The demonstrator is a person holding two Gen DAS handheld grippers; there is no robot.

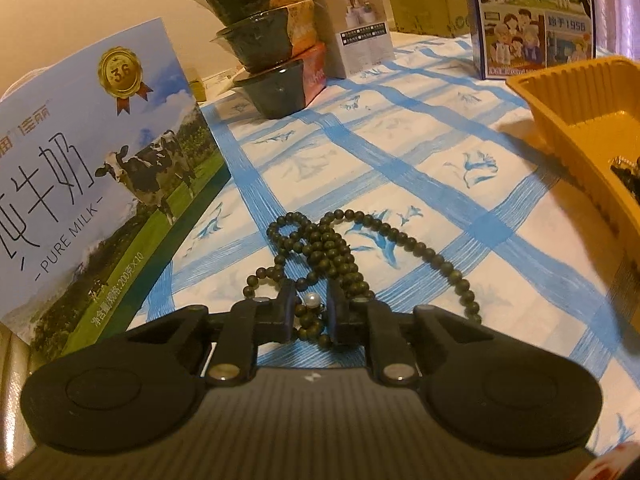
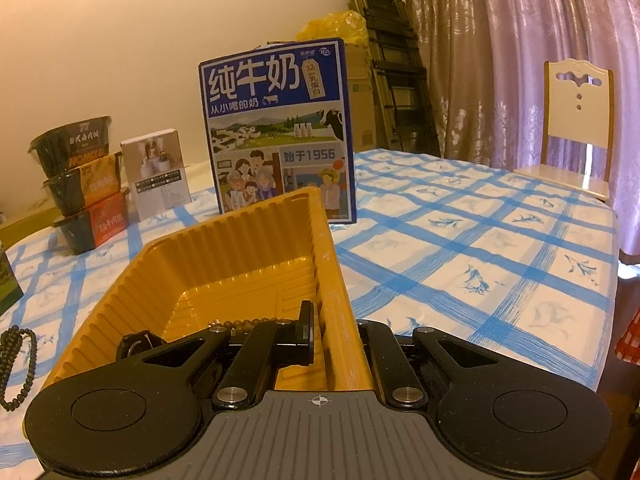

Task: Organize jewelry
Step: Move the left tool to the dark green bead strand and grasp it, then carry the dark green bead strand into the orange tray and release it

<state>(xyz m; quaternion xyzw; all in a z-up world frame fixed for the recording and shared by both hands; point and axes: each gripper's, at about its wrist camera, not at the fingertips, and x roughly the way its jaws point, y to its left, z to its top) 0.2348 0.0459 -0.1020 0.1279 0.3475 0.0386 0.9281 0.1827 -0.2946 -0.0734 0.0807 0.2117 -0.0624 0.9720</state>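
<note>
Left claw (image 1: 311, 304) pinches a limp, dark-green bead necklace (image 1: 332, 248) near its white pearl; loose loops trail ahead. Right claw (image 2: 320, 328) clamps the ribbed yellow plastic tray's wall (image 2: 332, 280).

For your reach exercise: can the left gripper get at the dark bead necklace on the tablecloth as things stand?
Probably yes. The left gripper already has its fingers either side of a bunch of the bead necklace, with nothing in between; whether they already pinch is unclear.

Dark olive bead necklace (image 1: 332, 248), yellow tray (image 2: 224, 256) — blue-checked white tablecloth (image 1: 420, 168)
</note>
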